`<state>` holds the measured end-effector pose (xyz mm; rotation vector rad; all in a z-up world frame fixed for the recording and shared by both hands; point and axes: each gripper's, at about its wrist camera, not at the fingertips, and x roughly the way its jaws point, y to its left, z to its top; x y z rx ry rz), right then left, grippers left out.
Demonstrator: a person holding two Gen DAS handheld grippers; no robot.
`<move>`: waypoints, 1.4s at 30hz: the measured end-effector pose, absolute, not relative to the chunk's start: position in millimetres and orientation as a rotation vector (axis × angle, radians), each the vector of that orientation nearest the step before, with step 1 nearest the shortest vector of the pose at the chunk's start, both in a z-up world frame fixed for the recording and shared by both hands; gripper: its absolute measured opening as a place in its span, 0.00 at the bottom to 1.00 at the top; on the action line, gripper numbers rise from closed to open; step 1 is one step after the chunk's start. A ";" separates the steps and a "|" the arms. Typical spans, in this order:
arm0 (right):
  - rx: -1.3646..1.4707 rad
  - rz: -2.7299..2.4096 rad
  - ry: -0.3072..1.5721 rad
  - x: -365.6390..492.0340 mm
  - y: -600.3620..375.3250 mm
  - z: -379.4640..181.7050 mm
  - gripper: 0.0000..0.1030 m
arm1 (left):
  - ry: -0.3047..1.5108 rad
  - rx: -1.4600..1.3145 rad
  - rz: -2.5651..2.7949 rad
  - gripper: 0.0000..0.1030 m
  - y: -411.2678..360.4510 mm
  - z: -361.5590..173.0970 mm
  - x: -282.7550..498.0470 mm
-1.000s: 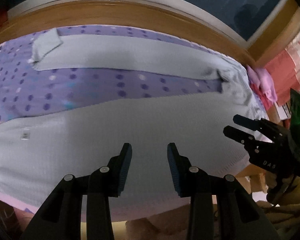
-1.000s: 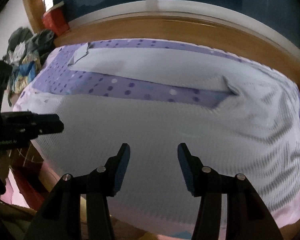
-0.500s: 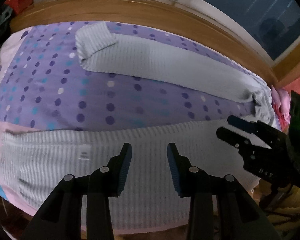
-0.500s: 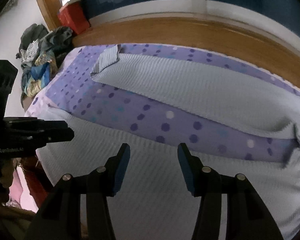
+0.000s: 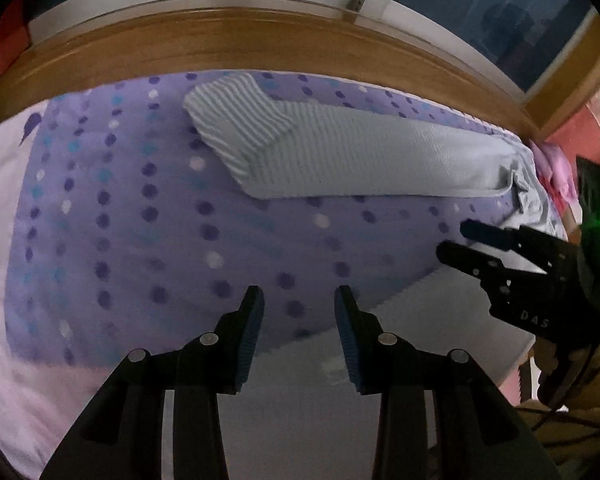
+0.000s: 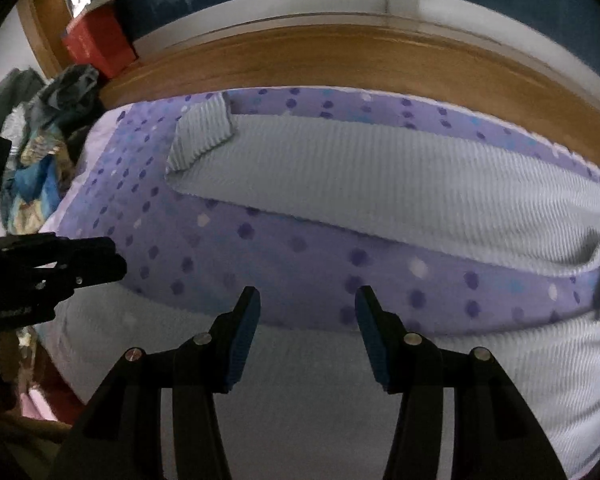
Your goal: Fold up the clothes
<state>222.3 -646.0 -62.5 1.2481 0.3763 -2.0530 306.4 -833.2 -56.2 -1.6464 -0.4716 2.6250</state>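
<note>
Moved: both grippers have slid toward the garment's cuff end.
Left gripper [image 5: 299, 300]: jaws apart, empty; sleeve [image 5: 340, 156] at 12 o'clock.
Right gripper [image 6: 307, 300]: jaws apart, empty; pale ribbed garment [image 6: 340, 396] beneath.

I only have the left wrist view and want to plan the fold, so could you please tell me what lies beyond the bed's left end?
Observer: A heap of dark and blue clothes lies just past that end.
Operator: Anything on the wooden ledge there?
Observer: A red box stands at its corner.
Operator: Where does the grey sleeve lead?
Observer: It widens into the garment's body, which reaches the picture's right edge.
</note>
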 end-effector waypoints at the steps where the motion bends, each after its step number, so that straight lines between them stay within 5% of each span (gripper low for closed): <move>1: 1.234 -2.059 0.388 226.2 -657.9 -61.8 0.48 | -0.448 -1.637 2.618 0.36 -842.7 -58.1 305.9; 17: 1.352 -2.003 0.153 200.6 -786.2 -75.0 0.48 | -0.430 -1.639 2.624 0.36 -917.3 -74.3 301.9; 30: 1.358 -2.096 0.138 188.9 -821.3 -86.1 0.48 | -0.486 -1.629 2.636 0.36 -949.3 -81.9 305.6; 32: 1.329 -2.122 0.134 190.9 -821.0 -85.3 0.43 | -0.509 -1.620 2.642 0.36 -955.9 -82.1 305.2; 34: 1.291 -2.134 0.137 193.5 -821.1 -83.6 0.14 | -0.535 -1.613 2.648 0.36 -963.2 -81.8 305.4; 42: 1.027 -2.005 0.309 240.2 -850.2 -65.2 0.10 | -0.627 -1.613 2.691 0.36 -990.6 -81.9 311.4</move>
